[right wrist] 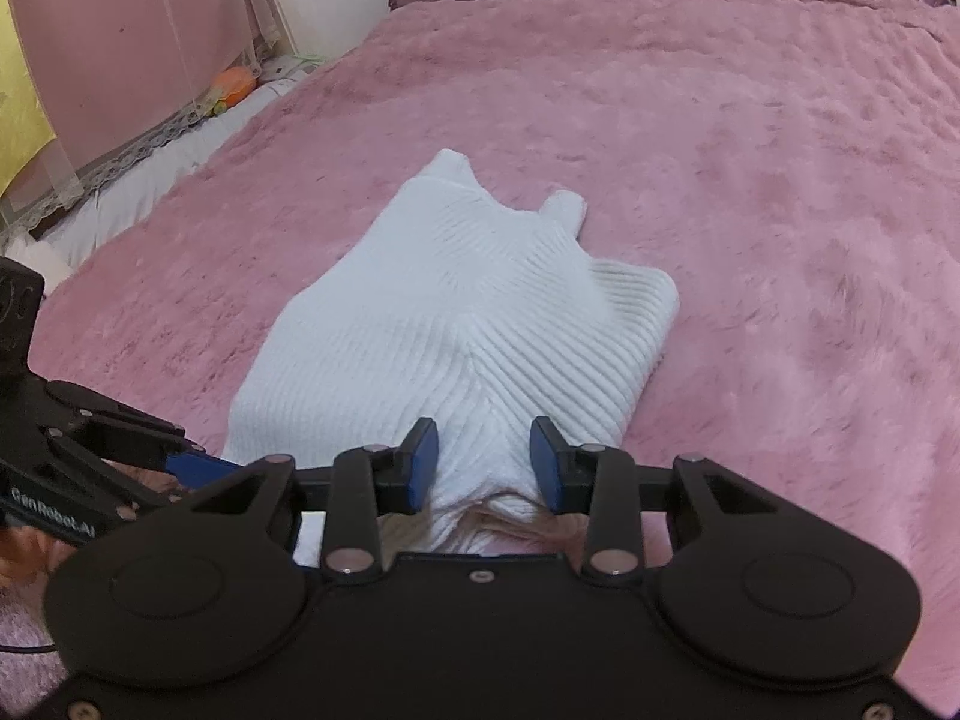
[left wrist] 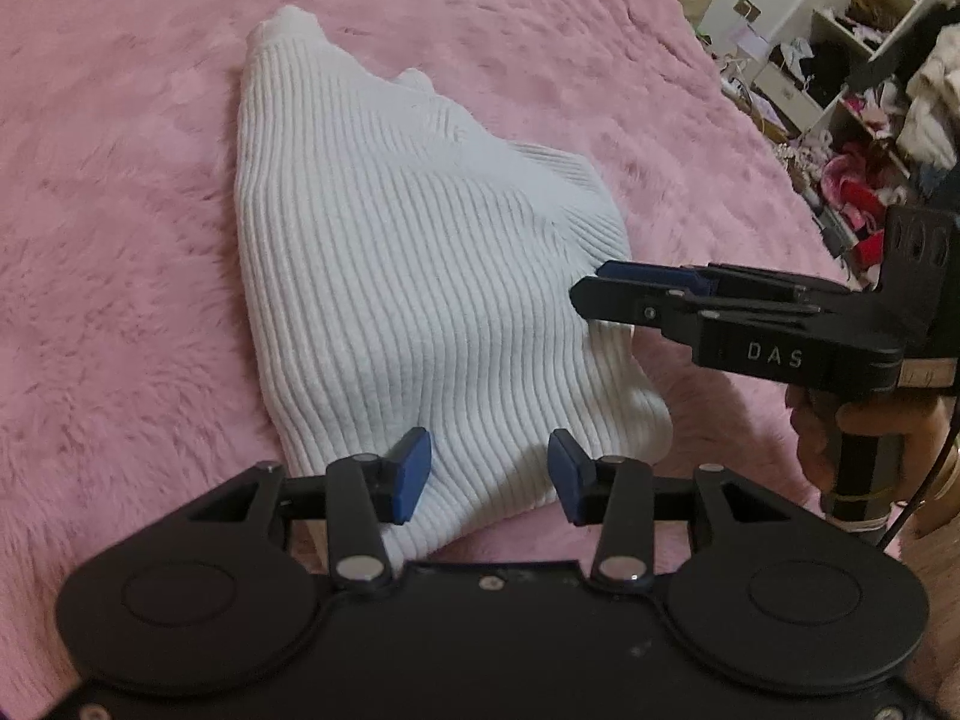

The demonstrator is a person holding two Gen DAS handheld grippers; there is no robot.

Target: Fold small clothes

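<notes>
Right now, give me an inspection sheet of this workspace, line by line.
Surface: pink fluffy blanket over a bed.
Job's things: white ribbed knit garment, partly folded, lying flat.
Clutter: orange item beside the bed.
Grippers: left gripper open above the garment's near edge; right gripper open, empty.
Cables: black cable by the right handle.
Surroundings: open shelves stuffed with clothes; pink curtain.

"DAS" on right gripper (left wrist: 591,288); "GenRobot.AI" on left gripper (right wrist: 204,468).
</notes>
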